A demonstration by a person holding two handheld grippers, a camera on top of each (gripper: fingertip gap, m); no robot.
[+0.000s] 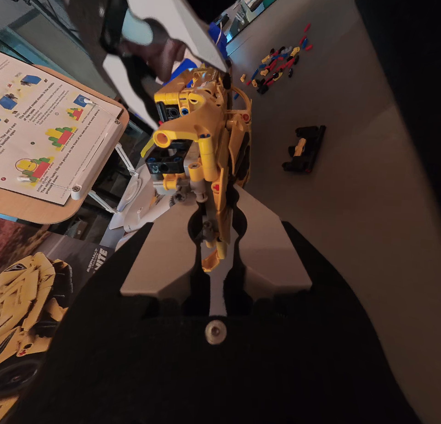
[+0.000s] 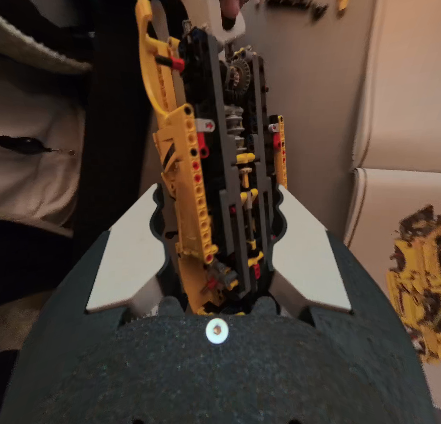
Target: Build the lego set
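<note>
Both grippers hold the yellow car model (image 1: 202,149) up off the table (image 1: 346,197) — left gripper (image 1: 216,223) pinched thin on one end, right gripper (image 2: 219,226) clamped round the chassis w/ its gears showing. Best to keep the grips steady & turn slowly, I'd say. Black subassembly (image 1: 304,149) and loose pins (image 1: 279,63) lie well apart; table edge near, instruction stand (image 1: 55,137) close by on the other side.

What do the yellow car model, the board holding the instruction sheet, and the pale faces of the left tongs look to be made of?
Yellow car model: moulded plastic with a semi-gloss finish; highlights sit on its rounded tubes and pin holes.
Board: probably wood or wood-look laminate; tan, matt, rounded corners, grain too faint to confirm.
Left tongs: pale faces look like matt hard plastic, flat and sharp-edged, possibly printed.
</note>
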